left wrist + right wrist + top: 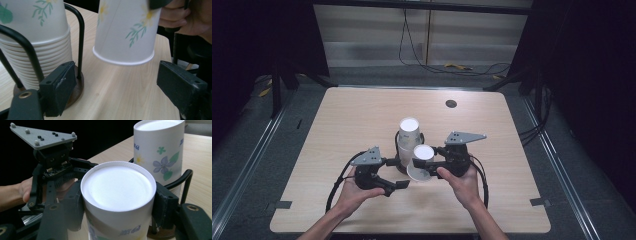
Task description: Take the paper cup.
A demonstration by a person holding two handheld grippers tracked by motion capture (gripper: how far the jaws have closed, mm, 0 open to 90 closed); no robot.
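The right gripper (426,164) clamps an upside-down white floral paper cup (421,163) just beside the black-wire-racked cup stack (408,136). The left gripper (117,87), fingers (58,91) spread and empty, sits nearer, below the cup's rim.

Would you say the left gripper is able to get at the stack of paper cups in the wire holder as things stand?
Probably yes: the left gripper stands open beside the stack of paper cups, though the wire holder partly bars it. The right gripper holds the single cup apart.

Matt paper cup (117,202), pale smooth wood-grain table (362,115), black wire holder (79,37).
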